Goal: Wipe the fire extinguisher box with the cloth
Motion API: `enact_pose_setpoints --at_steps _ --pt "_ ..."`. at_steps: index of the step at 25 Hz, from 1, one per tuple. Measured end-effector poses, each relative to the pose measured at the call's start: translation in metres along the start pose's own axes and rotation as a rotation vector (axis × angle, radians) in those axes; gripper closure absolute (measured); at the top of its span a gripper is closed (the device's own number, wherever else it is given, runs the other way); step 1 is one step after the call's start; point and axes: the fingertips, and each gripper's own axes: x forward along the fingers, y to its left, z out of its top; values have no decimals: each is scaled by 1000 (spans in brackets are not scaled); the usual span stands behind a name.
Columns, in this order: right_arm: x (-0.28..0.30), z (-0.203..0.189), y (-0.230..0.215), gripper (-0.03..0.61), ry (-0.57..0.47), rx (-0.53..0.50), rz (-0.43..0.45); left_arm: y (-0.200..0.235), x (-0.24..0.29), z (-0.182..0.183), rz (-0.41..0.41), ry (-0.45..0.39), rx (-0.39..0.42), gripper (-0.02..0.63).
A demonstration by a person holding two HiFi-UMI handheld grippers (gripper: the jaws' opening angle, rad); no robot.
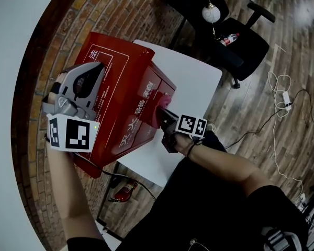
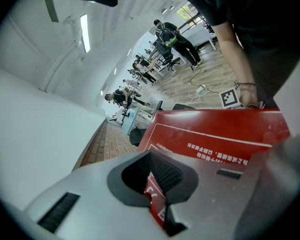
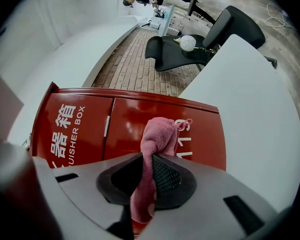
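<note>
- We see R gripper (image 3: pixel 146 181) clamped on pink cloth (image 3: pixel 159 134), cloth against front door of red extinguisher box (image 3: pixel 75 124)
- L gripper (image 2: pixel 157 186) jaws together, at box top
- Box on white table (image 1: pixel 199 82)

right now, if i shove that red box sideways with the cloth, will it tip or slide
Probably slides rather than tips: the fire extinguisher box looks broad on the smooth white table. The left gripper rests on its top, likely steadying it. It looks rigid, so it shouldn't flex under the cloth.
</note>
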Motion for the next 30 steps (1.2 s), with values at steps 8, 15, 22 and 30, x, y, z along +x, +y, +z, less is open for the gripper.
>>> enact_pose_setpoints --at_steps 8,15,22,30 --pt "-6 2 30 517 -2 6 46 0 0 0 2 -1 2 594" --pt "-10 4 50 517 1 -3 76 0 0 0 -2 0 -1 594" --pt "-14 8 68 517 3 -17 102 0 0 1 -1 0 0 594" --pt "-15 11 80 517 4 3 112 -1 0 0 -2 -1 0 594"
